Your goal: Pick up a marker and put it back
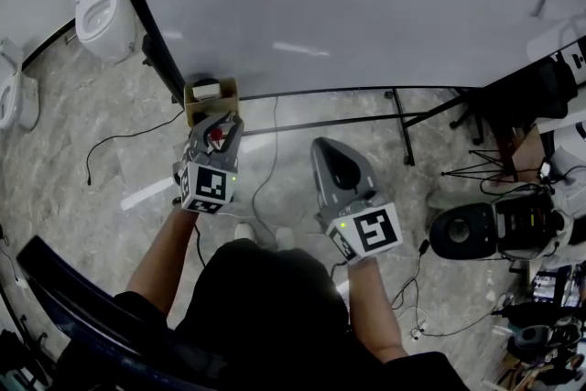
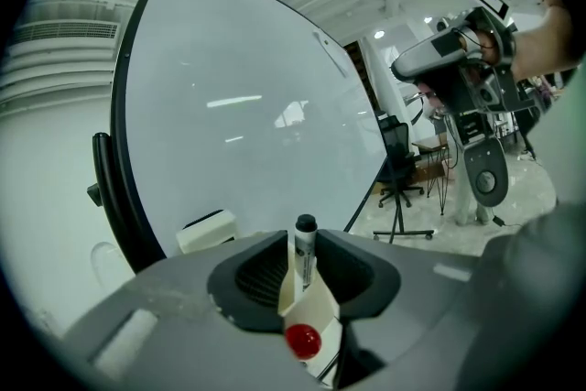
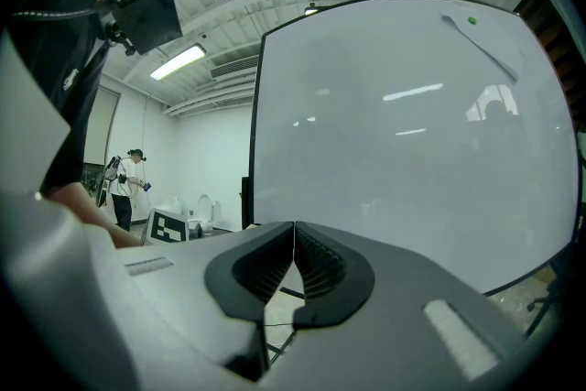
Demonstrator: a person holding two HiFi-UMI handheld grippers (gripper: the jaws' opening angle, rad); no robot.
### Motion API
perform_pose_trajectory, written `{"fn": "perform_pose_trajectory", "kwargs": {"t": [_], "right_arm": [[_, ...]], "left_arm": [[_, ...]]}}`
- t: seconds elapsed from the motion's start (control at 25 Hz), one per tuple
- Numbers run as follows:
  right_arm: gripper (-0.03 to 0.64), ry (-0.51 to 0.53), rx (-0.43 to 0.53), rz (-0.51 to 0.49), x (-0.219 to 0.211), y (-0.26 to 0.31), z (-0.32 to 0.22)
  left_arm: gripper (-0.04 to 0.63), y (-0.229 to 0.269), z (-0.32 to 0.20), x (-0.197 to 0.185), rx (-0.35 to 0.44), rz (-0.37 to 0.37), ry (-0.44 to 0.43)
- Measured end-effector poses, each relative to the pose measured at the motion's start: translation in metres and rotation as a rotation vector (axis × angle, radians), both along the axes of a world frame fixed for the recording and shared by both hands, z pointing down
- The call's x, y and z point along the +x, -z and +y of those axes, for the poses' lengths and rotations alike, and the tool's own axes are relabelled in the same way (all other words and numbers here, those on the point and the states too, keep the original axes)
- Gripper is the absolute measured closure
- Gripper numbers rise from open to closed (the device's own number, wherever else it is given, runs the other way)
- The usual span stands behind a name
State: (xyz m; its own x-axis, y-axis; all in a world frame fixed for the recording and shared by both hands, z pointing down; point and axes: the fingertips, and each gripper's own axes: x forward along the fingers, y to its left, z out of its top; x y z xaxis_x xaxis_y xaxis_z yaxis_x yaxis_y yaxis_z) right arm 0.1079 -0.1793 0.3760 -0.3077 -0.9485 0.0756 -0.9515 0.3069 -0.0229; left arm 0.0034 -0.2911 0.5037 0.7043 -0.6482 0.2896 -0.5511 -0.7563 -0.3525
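Marker (image 2: 305, 243) is sitting clamped between the left gripper's (image 1: 217, 120) jaws, its black cap pointing toward the cardboard box (image 1: 192, 108) just beyond; the right gripper (image 1: 322, 147), closed and empty, is hovering farther right.

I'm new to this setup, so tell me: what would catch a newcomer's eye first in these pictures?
The huge whiteboard fills the top of the head view. By its lower left corner, the left gripper holds a marker with a black end between its jaws, close to a small cardboard box. The right gripper, beside it, is shut and empty.
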Motion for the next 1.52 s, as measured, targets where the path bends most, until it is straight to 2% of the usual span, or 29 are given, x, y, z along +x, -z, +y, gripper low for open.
{"fn": "perform_pose_trajectory", "kwargs": {"t": [0.28,0.88,1.24,1.52], "right_arm": [[0.607,-0.002,0.006,0.003,0.004,0.003,0.003],[0.607,0.033,0.040,-0.010,0.007,0.013,0.025],[0.607,0.103,0.051,-0.019,-0.007,0.017,0.040],[0.607,0.166,0.063,-0.022,-0.020,0.022,0.050]], "left_arm": [[0.462,0.005,0.004,0.002,0.001,0.014,0.001],[0.443,0.026,0.031,-0.002,0.013,0.056,0.040],[0.503,0.055,0.058,-0.012,0.054,0.076,0.073],[0.551,0.067,0.075,-0.030,0.057,0.120,0.142]]}}
